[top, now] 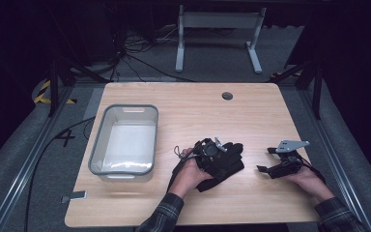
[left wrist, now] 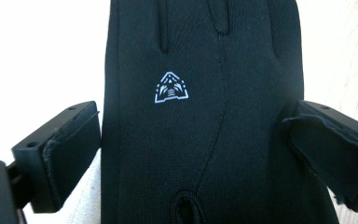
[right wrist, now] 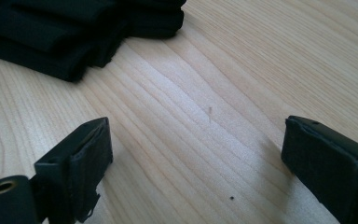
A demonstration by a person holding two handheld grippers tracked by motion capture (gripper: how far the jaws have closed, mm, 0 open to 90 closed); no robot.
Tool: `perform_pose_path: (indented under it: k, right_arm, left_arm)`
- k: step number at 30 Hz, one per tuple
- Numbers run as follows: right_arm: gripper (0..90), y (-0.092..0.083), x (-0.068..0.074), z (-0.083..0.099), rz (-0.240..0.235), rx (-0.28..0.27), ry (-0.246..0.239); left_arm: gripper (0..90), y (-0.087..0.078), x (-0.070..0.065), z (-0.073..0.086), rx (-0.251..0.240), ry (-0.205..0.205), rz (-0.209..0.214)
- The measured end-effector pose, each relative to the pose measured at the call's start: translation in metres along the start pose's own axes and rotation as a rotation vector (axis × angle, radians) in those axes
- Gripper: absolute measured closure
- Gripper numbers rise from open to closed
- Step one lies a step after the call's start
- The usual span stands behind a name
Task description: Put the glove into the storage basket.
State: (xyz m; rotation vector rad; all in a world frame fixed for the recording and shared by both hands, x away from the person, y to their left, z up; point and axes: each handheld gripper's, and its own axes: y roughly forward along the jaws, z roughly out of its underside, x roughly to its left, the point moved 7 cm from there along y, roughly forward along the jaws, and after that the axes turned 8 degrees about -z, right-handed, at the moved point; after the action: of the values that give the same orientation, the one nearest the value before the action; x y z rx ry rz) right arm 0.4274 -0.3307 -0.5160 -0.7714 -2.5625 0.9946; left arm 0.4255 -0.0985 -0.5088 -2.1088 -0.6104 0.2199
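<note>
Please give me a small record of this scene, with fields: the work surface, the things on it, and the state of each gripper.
surface: wooden table
glove: black glove with a small white logo, lying flat near the table's middle
bin: grey bin, left of the glove, nothing seen inside
left gripper: left gripper over the glove, jaws open on either side of it, pads not pressing
right gripper: right gripper right of the glove, jaws open above bare wood, holding nothing
</note>
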Motion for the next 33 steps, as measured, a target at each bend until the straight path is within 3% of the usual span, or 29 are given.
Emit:
perform_pose_path:
  k: [7,12,17,19,24,33]
  right_arm:
    - [9.3,0.0,0.0,0.0,0.0,0.0,0.0]
    - [9.3,0.0,0.0,0.0,0.0,0.0,0.0]
    - [9.3,0.0,0.0,0.0,0.0,0.0,0.0]
    - [9.3,0.0,0.0,0.0,0.0,0.0,0.0]
    - [9.3,0.0,0.0,0.0,0.0,0.0,0.0]
    - [9.3,0.0,0.0,0.0,0.0,0.0,0.0]
  left_arm:
    - [11.7,0.0,-0.003,0.003,-0.001,-0.021,0.03]
    - [24.0,-0.003,-0.006,0.003,0.001,-0.015,0.061]
    - [54.4,-0.008,-0.014,0.003,0.001,0.002,0.145]
    - [61.9,-0.008,-0.014,0.003,0.004,-0.002,0.164]
    - [66.2,-0.011,-0.016,0.001,0.014,-0.024,0.152]
    - [66.3,-0.026,-0.012,-0.005,-0.004,-0.054,0.144]
